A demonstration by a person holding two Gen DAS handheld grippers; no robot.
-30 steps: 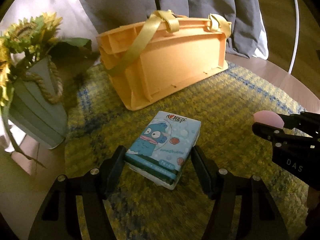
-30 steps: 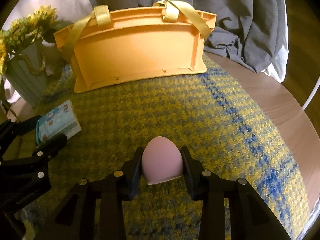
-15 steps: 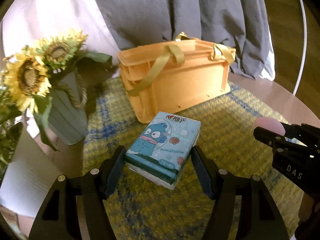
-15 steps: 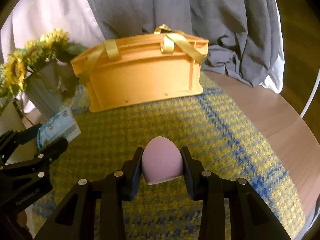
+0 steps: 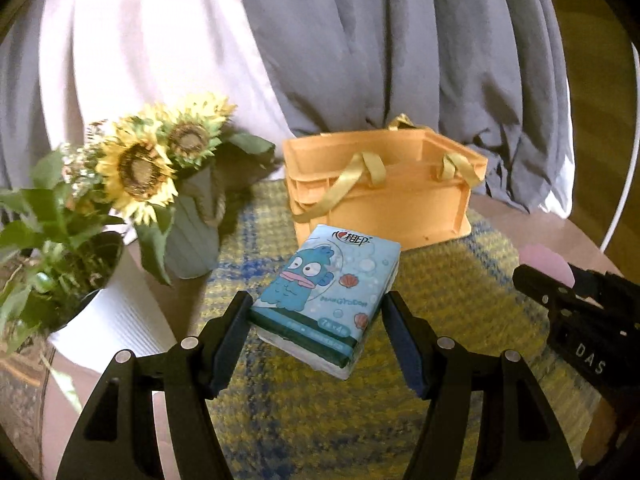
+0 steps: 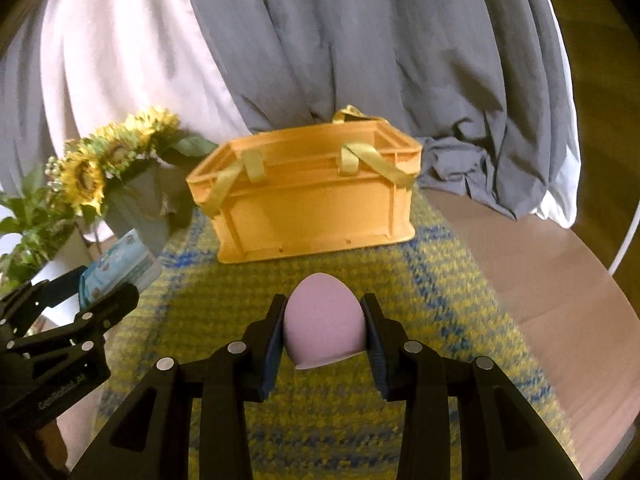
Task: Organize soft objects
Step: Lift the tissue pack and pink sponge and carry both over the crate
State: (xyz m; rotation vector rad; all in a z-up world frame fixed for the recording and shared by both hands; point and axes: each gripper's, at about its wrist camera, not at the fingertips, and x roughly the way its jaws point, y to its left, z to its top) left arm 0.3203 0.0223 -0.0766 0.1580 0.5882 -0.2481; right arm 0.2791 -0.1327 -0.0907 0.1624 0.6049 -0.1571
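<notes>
My left gripper (image 5: pixel 318 312) is shut on a blue tissue pack (image 5: pixel 326 300) with a cartoon fish and holds it above the mat. My right gripper (image 6: pixel 325 320) is shut on a pink egg-shaped sponge (image 6: pixel 324 330), also lifted. An orange basket (image 5: pixel 384 188) with yellow ribbon handles stands on the mat beyond both; it also shows in the right wrist view (image 6: pixel 312 204). The left gripper and tissue pack (image 6: pixel 120 264) show at the left of the right wrist view. The right gripper (image 5: pixel 560 280) with the sponge (image 5: pixel 546 262) shows at the right of the left wrist view.
A yellow and blue woven mat (image 6: pixel 440 300) covers a round wooden table (image 6: pixel 540 264). A grey pot of sunflowers (image 5: pixel 192 232) and a white pot with greenery (image 5: pixel 108 324) stand at the left. Grey and white drapes (image 6: pixel 360 40) hang behind the basket.
Both grippers have risen with their objects held. The basket now looks lower and farther off, and its open top shows. More of the drapes and the sunflowers is in view.
</notes>
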